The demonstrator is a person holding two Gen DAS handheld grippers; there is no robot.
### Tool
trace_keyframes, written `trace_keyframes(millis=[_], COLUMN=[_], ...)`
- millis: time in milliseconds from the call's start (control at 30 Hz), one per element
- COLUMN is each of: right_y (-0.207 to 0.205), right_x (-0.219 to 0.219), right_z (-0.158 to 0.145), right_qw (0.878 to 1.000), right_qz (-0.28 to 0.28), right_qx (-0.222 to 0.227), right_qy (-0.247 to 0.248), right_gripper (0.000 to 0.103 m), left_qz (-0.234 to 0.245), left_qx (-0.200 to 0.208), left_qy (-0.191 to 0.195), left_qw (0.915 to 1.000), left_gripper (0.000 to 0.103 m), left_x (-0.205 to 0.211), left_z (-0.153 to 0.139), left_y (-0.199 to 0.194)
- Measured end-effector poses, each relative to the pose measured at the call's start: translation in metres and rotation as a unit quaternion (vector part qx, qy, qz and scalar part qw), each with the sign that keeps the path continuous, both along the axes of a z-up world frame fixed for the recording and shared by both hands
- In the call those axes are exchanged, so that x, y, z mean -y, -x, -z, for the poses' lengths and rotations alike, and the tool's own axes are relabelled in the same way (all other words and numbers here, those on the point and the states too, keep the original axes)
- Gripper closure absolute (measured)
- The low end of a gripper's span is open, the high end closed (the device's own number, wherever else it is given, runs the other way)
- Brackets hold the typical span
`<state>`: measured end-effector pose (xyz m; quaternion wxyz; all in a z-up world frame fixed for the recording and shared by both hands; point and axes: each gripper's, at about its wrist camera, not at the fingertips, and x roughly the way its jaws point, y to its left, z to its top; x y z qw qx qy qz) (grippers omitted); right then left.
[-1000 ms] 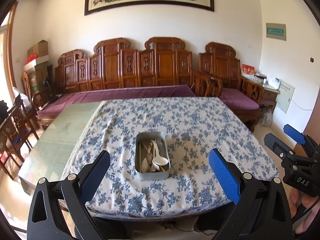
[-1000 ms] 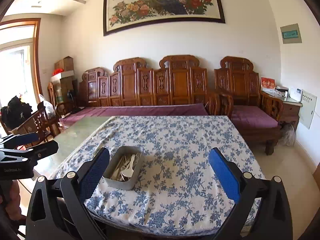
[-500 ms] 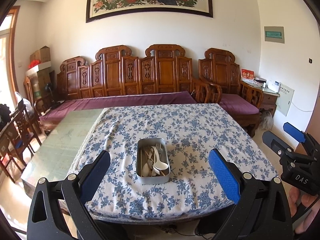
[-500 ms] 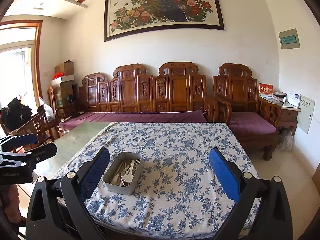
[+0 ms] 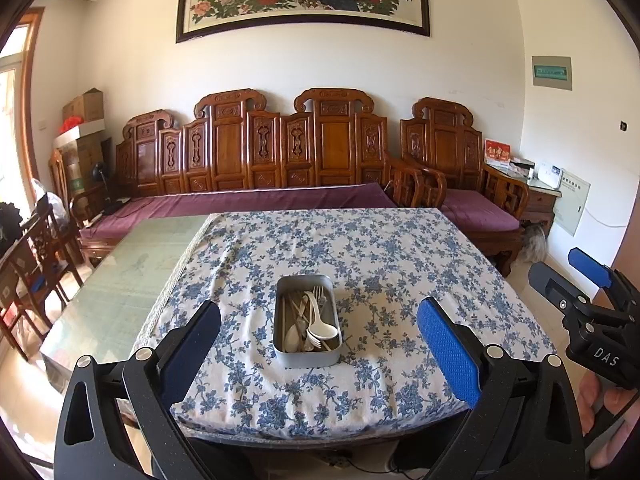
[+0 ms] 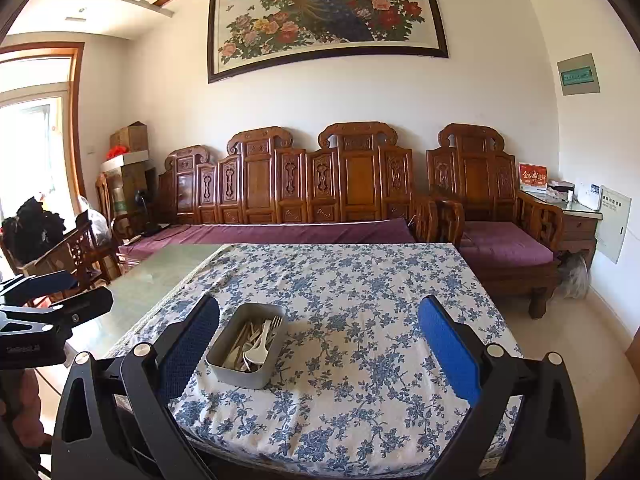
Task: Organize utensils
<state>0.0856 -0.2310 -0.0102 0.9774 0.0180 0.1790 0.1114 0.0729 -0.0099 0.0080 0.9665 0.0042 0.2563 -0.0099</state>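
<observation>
Both pairs of jaws stand spread wide and grip nothing: the left gripper and the right gripper hang short of the near table edge, apart from everything on it.

Along the far wall runs a carved wooden bench with a purple cushion, and above it hangs a framed painting of flowers and a peacock. A matching armchair stands to the right of the bench.

The table shows a bare greenish glass top on its left part; a white tablecloth with blue flowers covers the rest and drapes over the near edge.

On the cloth, near the front edge, sits a grey metal tin, open at the top. From the left wrist view it lies straight ahead between the two fingers; from the right wrist view it sits just beside the left finger. Inside the tin lies a loose pile of utensils: a white spoon, a fork with tines pointing away, and pale chopsticks along the left wall.
</observation>
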Motion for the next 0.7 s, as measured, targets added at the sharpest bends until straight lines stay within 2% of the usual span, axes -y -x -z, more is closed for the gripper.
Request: trace_keyframes(millis=[700], right_y=[-0.0022], right_x=[-0.0035], right_z=[0.0024], right_qw=[1.000], right_qz=[0.001], right_qx=[-0.003], right_qy=[-0.002], right_gripper=[0.003], left_qz=[-0.002], left_qx=[0.006], left_qy=[0.001], left_qw=[1.0000], left_gripper=[0.008], left_x=[0.0002], left_z=[0.0044], left_y=[0.0013])
